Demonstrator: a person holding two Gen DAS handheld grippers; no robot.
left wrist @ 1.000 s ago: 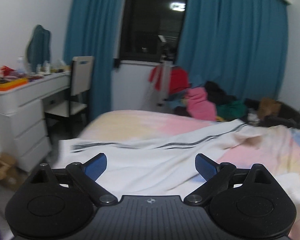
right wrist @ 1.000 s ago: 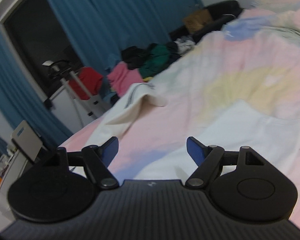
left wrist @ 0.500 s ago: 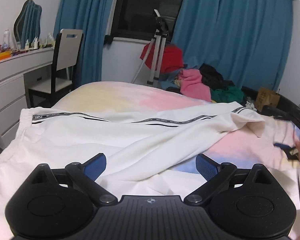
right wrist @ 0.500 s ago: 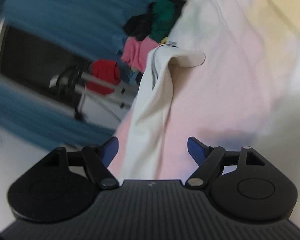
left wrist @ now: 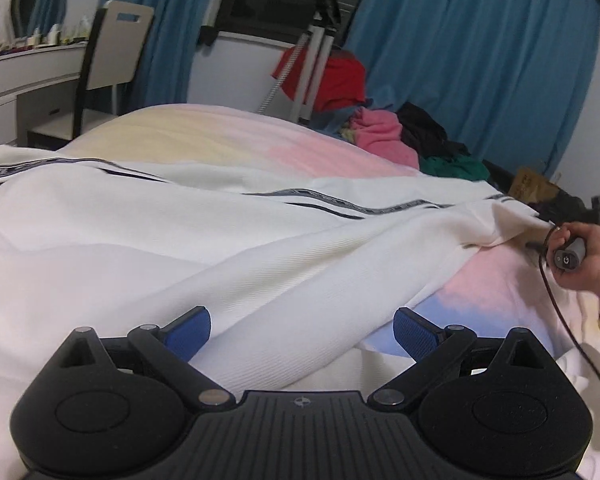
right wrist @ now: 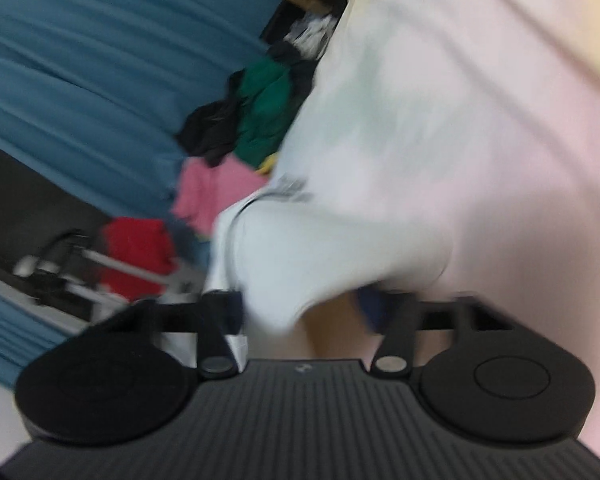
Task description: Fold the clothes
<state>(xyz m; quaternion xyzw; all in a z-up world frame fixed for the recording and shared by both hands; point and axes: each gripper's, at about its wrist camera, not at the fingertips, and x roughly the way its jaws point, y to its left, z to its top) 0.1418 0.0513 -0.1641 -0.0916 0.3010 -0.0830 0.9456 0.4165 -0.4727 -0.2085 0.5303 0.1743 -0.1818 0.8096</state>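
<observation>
The white knit trousers with a black side stripe [left wrist: 228, 240] lie spread across the bed [left wrist: 204, 136], their long axis running from the waistband end at the far left of the left wrist view to the leg cuff at the far right. The left tool [left wrist: 302, 330] hangs low over the near trouser leg with its blue pads [left wrist: 188, 330] well apart and nothing clamped; white fabric passes under the gap between them, and no pad is seen pressing on it. The cuff end lies far to the right of the left tool, so the right hand [left wrist: 584, 260], gripping its grey handle with a black cable trailing from it, is the nearer one to that end. In the right wrist view the right tool [right wrist: 304, 312] has its jaws closing, with the white cuff [right wrist: 320, 264] between them; motion blur hides the pad faces, but the cloth bunches at the gap, so the grip is judged to be on the cuff. The coming move is judged to be a fold along the long axis, carrying the cuff leftward toward the waistband while the left tool secures the near fabric. The bed carries a soft pastel cover in pink, yellow and blue, which may drag with the trousers. Beyond it, from left to right, stand a white desk [left wrist: 28, 72], a pale chair [left wrist: 112, 52], a dark window with a tripod [left wrist: 312, 40], a heap of red, pink, black and green clothes [left wrist: 384, 136], and blue curtains [left wrist: 480, 60].
</observation>
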